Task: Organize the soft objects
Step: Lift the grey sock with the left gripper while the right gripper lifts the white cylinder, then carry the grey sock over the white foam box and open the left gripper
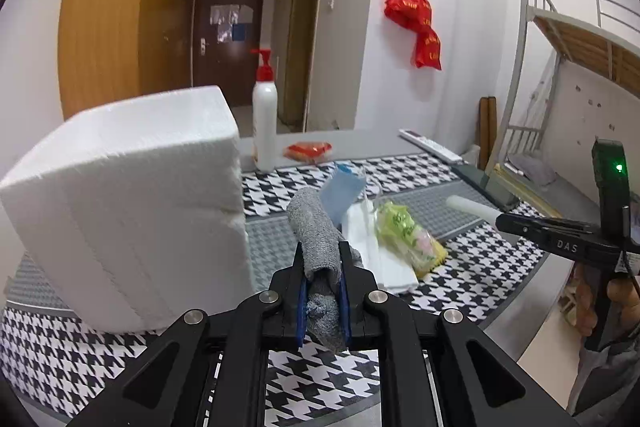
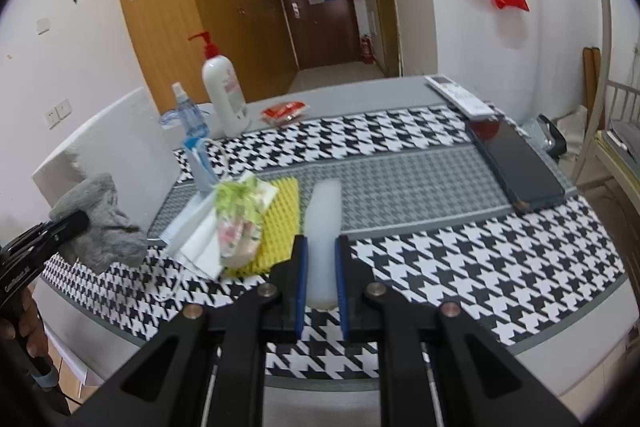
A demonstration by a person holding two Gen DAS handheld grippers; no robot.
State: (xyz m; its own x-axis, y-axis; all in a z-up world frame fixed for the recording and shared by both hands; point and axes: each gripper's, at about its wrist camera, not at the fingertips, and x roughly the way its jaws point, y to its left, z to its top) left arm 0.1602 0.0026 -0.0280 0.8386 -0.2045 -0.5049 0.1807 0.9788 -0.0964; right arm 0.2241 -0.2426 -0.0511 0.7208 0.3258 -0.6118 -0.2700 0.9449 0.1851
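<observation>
A grey cloth (image 1: pixel 316 227) is pinched between the blue pads of my left gripper (image 1: pixel 321 251), which is shut on it and holds it above the houndstooth mat (image 1: pixel 472 279). From the right wrist view the same cloth (image 2: pixel 104 227) hangs from the left gripper (image 2: pixel 76 221) at the far left. My right gripper (image 2: pixel 321 241) is shut on a white foam roll (image 2: pixel 323 211), lifted a little off the mat. Between the two grippers lies a pile: a yellow sponge (image 2: pixel 286 223), a green packet (image 2: pixel 236 223), white tissues (image 2: pixel 200 247) and a blue mask (image 1: pixel 342 193).
A large white foam block (image 1: pixel 128 207) stands on the left of the mat. Behind it are a white pump bottle (image 2: pixel 224 95), a blue spray bottle (image 2: pixel 190 115) and a red packet (image 2: pixel 285 111). A remote (image 2: pixel 458 95) and a dark flat device (image 2: pixel 516 163) lie at the right edge.
</observation>
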